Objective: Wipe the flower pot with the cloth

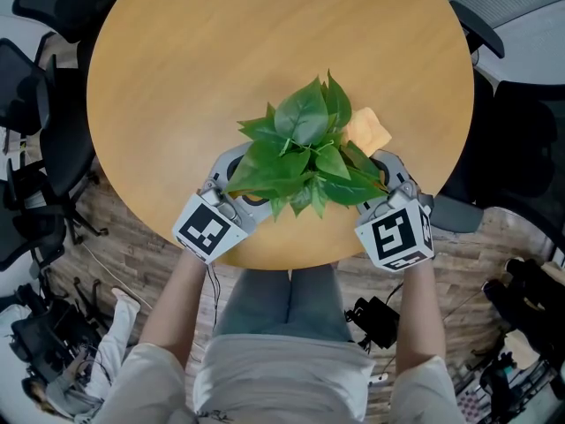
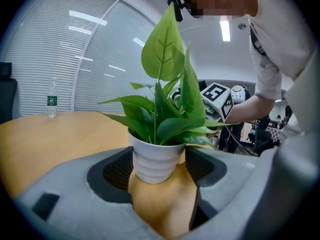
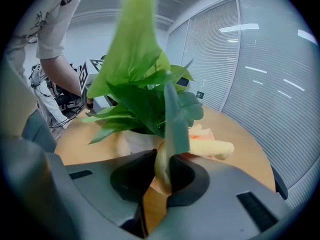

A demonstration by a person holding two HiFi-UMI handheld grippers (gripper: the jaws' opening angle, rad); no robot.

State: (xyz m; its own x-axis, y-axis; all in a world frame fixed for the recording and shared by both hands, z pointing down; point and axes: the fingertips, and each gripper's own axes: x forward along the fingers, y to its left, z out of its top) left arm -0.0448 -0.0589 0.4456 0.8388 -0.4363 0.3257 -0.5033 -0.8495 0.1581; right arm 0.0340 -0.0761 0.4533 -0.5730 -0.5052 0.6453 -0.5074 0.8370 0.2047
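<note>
Flower pot [image 2: 152,164]: ribbed, glossy white glaze. Leaves [image 1: 305,153]: smooth, waxy. Cloth [image 1: 366,131]: soft, matt. Table [image 1: 221,78]: smooth wood-look top, satin. My left gripper [image 2: 160,154]: matt grey plastic, textured black pads.

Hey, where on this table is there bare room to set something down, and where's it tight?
The far half of the table, beyond the plant, is bare wood, as are the left and right flanks out to the rim. Crowded: the near edge, where the left gripper, flower pot, cloth and right gripper bunch together.

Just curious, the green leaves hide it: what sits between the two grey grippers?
A white ribbed flower pot with a leafy green plant; the left gripper view shows it between the left gripper's jaws.
</note>
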